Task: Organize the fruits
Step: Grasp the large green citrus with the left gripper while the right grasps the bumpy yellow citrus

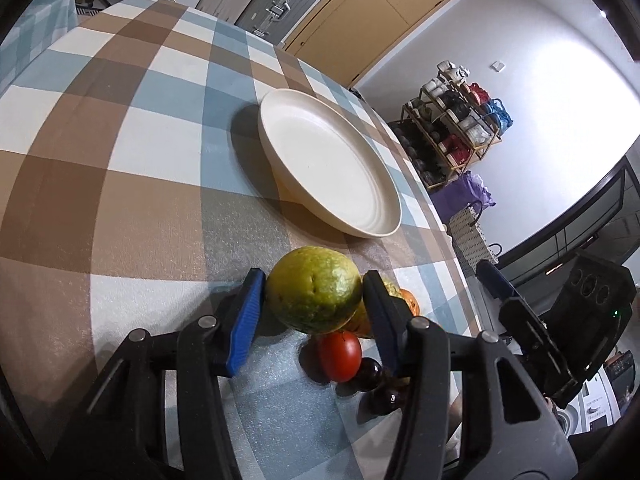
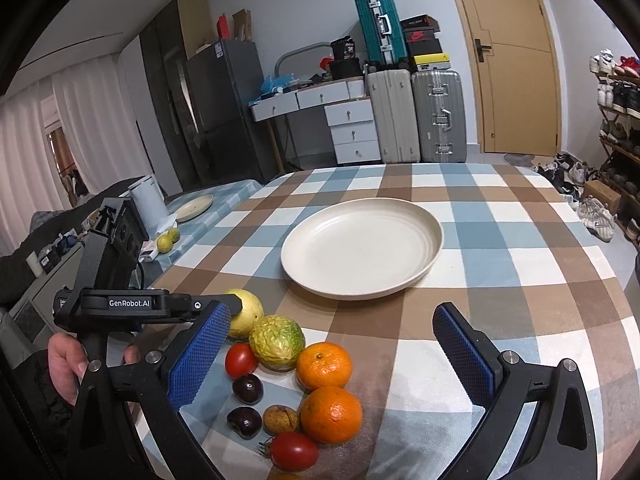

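Checked blue, brown and white cloth-covered tabletop (image 2: 500, 240) bearing a round cream plate (image 2: 362, 246), the landmark, which holds nothing. Nearer the camera than the plate: left tool (image 1: 314, 300) clenched on a yellow-green guava (image 1: 314, 289); right tool (image 2: 332, 350) released, pads wide apart above the fruit cluster. Beside the guava lie a wrinkled green-yellow fruit (image 2: 277, 342), two oranges (image 2: 324, 365), red tomatoes (image 2: 241, 360) and dark plums (image 2: 248, 388).
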